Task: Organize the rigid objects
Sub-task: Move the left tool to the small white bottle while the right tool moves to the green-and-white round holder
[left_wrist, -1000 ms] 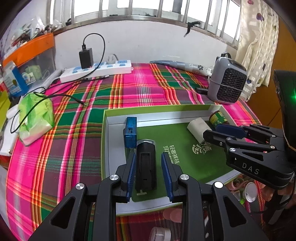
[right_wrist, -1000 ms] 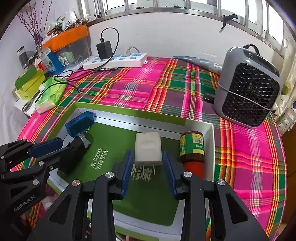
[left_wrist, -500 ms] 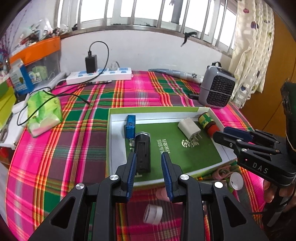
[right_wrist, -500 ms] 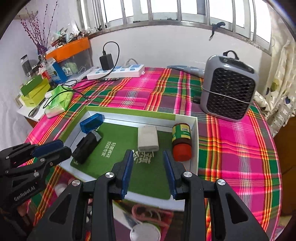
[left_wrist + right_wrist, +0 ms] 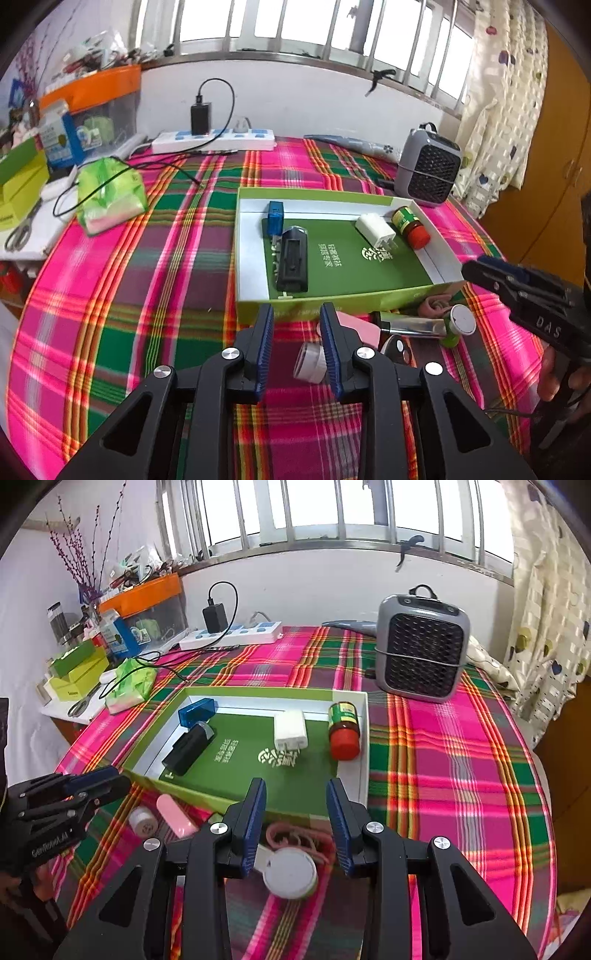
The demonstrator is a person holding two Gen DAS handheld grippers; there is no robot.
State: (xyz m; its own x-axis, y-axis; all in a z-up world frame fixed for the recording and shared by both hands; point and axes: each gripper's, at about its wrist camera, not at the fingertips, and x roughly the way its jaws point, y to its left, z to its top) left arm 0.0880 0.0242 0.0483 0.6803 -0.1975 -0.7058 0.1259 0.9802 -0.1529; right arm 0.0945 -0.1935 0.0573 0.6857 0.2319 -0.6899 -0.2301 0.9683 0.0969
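Observation:
A green box [image 5: 332,302] [image 5: 258,694] on the plaid table holds a blue block [image 5: 275,217] [image 5: 196,710], a black device [image 5: 293,258] [image 5: 187,748], a white plug adapter [image 5: 375,229] [image 5: 290,730] and a red-capped jar [image 5: 410,227] [image 5: 344,730]. My left gripper [image 5: 296,341] is open and empty, just in front of the box, above a small white jar [image 5: 310,363] [image 5: 143,821]. My right gripper [image 5: 295,812] is open and empty over a white-lidded green container [image 5: 291,873] [image 5: 458,325]. A pink case [image 5: 176,816], a pink cord [image 5: 295,840] and a metal tube [image 5: 410,326] lie before the box.
A grey heater [image 5: 421,650] [image 5: 428,173] stands behind the box at right. A power strip [image 5: 214,142] with a black charger, a green tissue pack [image 5: 110,195], scissors [image 5: 18,234] and boxes sit at the back left. A curtain hangs at right.
Both grippers have pulled back and up from inside the box to its near side, leaving the black device and the white adapter lying in it. Loose items before the box came into view.

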